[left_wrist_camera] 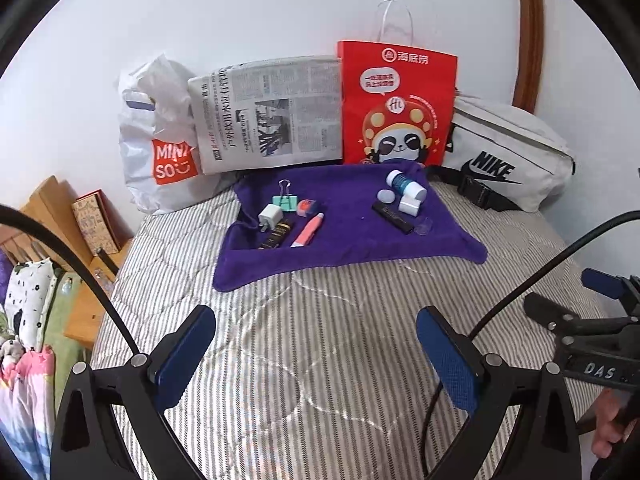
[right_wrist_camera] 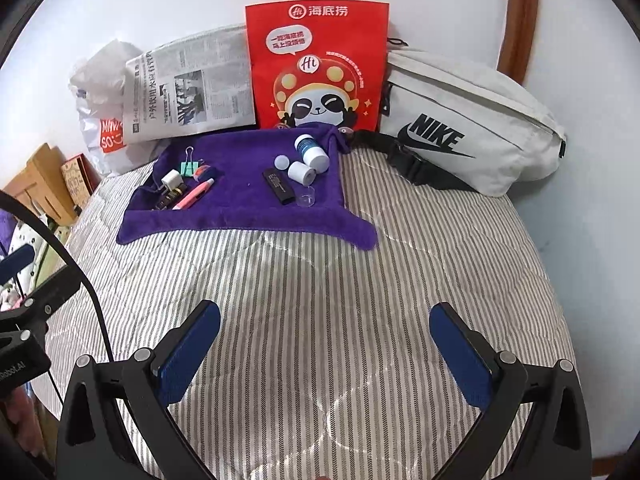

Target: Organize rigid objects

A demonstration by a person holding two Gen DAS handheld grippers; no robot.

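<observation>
Bed (left_wrist_camera: 320, 320), striped quilt: we hold the left gripper (left_wrist_camera: 316, 356) and the right gripper (right_wrist_camera: 325, 356) above its near half, each released with jaws spread wide and nothing between the blue pads (left_wrist_camera: 186, 356).

Purple cloth (left_wrist_camera: 344, 240), spread on the far half of the bed, carries the rigid objects in two clusters, well apart.

Left cluster: mint binder clip (left_wrist_camera: 285, 199); white charger plug (left_wrist_camera: 270, 216) just beside it; small orange-and-blue item (left_wrist_camera: 307, 207), too small to identify; dark tube (left_wrist_camera: 277, 235); pink pen (left_wrist_camera: 308, 230) lying next to the tube.

Right cluster: blue-labelled white bottle (right_wrist_camera: 311, 151) on its side; round white cap (right_wrist_camera: 281, 162); short white cylinder (right_wrist_camera: 301, 172); black stick-shaped device (right_wrist_camera: 279, 186); clear cap (right_wrist_camera: 307, 199) at its near end.

Against the wall behind the cloth, left to right: white Miniso bag (left_wrist_camera: 160, 148), folded newspaper (left_wrist_camera: 268, 112), red paper bag with panda print (right_wrist_camera: 318, 64), white Nike waist bag (right_wrist_camera: 472, 120).
</observation>
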